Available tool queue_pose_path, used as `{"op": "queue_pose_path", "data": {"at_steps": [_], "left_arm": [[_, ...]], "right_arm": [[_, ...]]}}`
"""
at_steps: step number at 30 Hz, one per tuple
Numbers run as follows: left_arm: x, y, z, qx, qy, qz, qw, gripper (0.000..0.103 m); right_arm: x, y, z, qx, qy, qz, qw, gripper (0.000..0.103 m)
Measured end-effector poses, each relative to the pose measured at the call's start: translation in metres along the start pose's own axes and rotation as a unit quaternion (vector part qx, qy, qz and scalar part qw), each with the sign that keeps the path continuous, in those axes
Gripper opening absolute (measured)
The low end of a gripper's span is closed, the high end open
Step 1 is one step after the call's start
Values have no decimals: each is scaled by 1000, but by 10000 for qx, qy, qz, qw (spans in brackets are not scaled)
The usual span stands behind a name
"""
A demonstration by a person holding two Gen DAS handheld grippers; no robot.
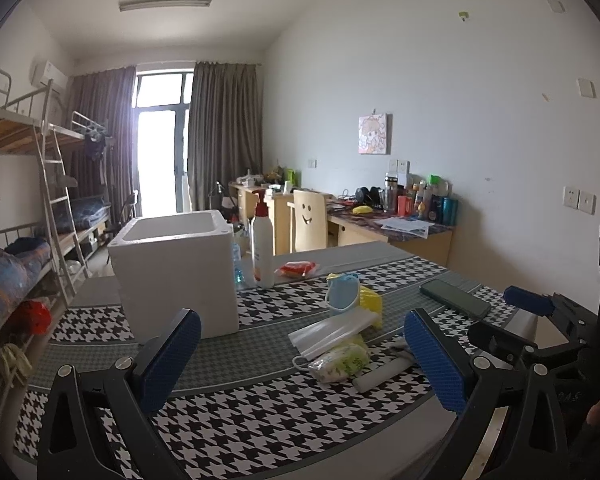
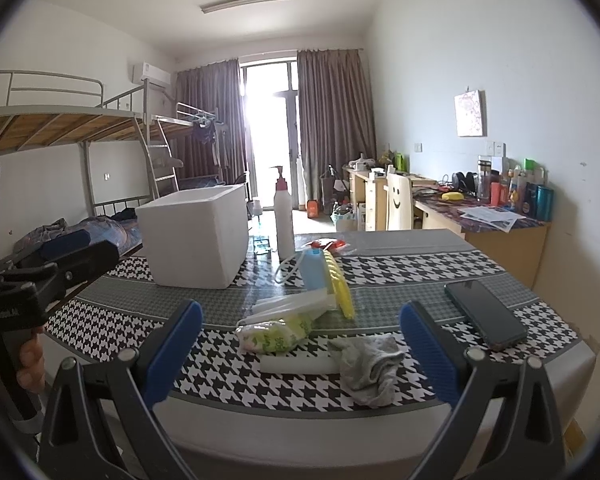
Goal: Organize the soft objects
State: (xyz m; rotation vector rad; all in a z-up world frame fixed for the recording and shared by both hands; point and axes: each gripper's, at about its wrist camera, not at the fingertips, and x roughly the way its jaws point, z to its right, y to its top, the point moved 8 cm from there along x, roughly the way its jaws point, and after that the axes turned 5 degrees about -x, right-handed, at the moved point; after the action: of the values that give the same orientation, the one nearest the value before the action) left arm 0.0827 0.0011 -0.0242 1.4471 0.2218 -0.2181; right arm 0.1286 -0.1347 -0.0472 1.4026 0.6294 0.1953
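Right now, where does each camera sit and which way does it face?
Left wrist: sits on the left gripper, low over the near table edge, facing the white foam box and window; its open fingers and the right gripper show.
Right wrist: sits on the right gripper, facing the grey cloth; the left gripper and a hand show.
Shared: box, phone, pump bottle.

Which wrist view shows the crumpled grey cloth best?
The right wrist view: the grey cloth lies whole and unobstructed between that gripper's open jaws. In the left wrist view only a sliver of it peeks out behind a blue finger pad.
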Motion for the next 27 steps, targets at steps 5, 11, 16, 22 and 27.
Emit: {"op": "queue_pose_path", "data": {"at_steps": [5,11,16,22,27], "left_arm": [[1,-2,1,-14,-16,-33,10000,102],[-1,-1,-1,-43,31,8,10000,102],[-1,-2,-1,-38,21,-11,10000,102],[2,-4,0,-36,-18,-77,10000,102],[5,-5,1,-49,-32,-108,9999,102]], "right_arm": [[0,1,1,-5,-9,9,10000,101],[-1,1,1,-9,-14,4,10000,101],[-1,1,2,15,-23,4,10000,101],[1,1,3,27,-41,-14,10000,101],[3,1,3,3,-34,-43,10000,101]]}}
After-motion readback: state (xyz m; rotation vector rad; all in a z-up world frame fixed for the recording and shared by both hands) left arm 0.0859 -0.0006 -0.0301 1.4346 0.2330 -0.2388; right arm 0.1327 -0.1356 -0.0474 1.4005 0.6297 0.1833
